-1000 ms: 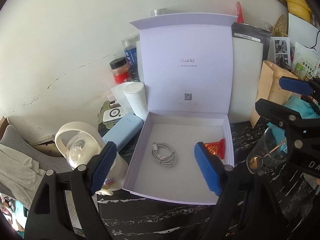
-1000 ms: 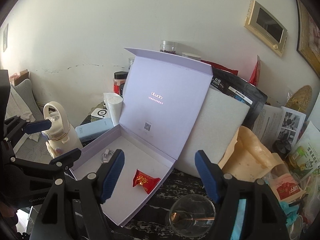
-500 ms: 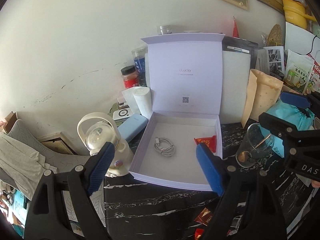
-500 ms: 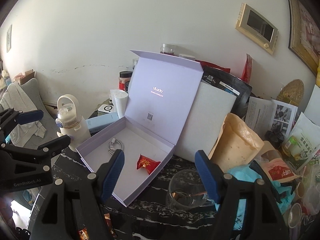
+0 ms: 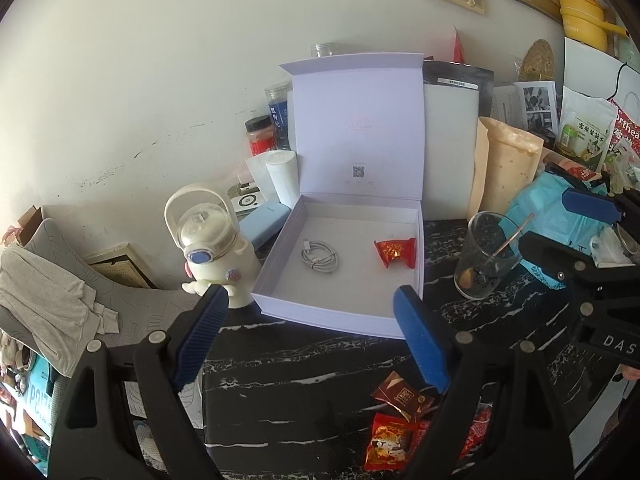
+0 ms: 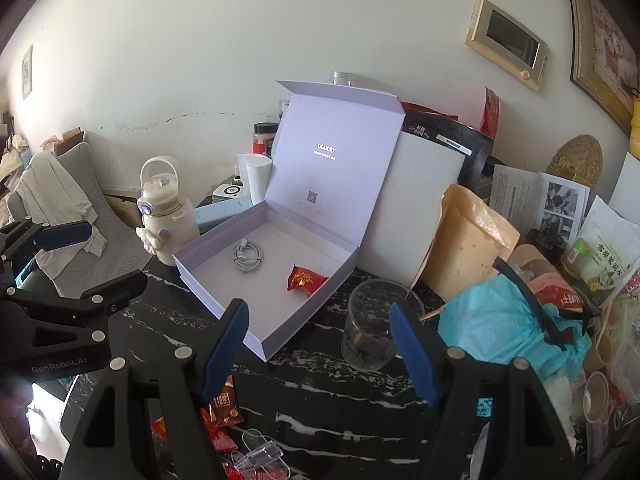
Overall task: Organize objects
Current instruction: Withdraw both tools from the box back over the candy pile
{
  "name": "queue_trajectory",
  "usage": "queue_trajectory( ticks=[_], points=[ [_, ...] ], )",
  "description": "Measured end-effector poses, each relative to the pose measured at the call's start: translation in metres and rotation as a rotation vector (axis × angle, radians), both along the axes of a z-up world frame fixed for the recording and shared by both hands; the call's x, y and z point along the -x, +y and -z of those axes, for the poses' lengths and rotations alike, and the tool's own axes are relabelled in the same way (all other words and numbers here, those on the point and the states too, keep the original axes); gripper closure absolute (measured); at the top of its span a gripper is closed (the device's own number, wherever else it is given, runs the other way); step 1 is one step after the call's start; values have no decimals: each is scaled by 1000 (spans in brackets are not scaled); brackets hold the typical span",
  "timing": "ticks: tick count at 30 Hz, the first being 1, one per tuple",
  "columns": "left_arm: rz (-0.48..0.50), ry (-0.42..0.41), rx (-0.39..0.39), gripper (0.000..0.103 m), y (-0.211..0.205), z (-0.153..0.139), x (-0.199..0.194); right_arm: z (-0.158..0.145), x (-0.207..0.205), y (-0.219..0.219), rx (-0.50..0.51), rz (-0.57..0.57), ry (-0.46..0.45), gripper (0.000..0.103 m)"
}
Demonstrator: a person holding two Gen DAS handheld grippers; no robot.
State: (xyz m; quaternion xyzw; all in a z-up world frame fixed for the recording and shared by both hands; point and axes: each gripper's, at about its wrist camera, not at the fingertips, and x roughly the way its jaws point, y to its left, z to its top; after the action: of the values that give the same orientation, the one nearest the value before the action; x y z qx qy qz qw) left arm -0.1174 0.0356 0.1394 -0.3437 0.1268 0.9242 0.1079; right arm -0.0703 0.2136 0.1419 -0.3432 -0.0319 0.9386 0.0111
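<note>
With both the left gripper (image 5: 310,334) and right gripper (image 6: 318,350) wide open and empty, the glass (image 6: 378,324) by the box (image 6: 224,298) could be knocked over.

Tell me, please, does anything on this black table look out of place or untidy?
Yes. Several red snack packets lie loose in a small heap on the black marble table, in front of the open lilac box, while one red packet and a coiled white cable are already inside it. Nothing looks spilled or broken.
</note>
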Motion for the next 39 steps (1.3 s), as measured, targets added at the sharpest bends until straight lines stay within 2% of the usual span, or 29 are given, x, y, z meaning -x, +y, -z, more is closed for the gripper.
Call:
queue_trajectory(
  ticks=[16,25,31,35,39],
  points=[
    [-13,-72,-39,19,-9,43,-67,50,-71,-9,13,-22,-68,30],
    [6,-114,-27,19,-7,73,-104,85,-101,-11,45,-37,-116,30],
    [28,-146,-29,19,-4,89,-124,98,-123,-12,70,-42,-126,30],
    [38,-191,-60,19,-7,97,-133,104,-135,-13,100,-59,-133,30],
    [31,-198,-55,19,-9,103,-141,114,-140,-13,114,-79,-146,30]
  ],
)
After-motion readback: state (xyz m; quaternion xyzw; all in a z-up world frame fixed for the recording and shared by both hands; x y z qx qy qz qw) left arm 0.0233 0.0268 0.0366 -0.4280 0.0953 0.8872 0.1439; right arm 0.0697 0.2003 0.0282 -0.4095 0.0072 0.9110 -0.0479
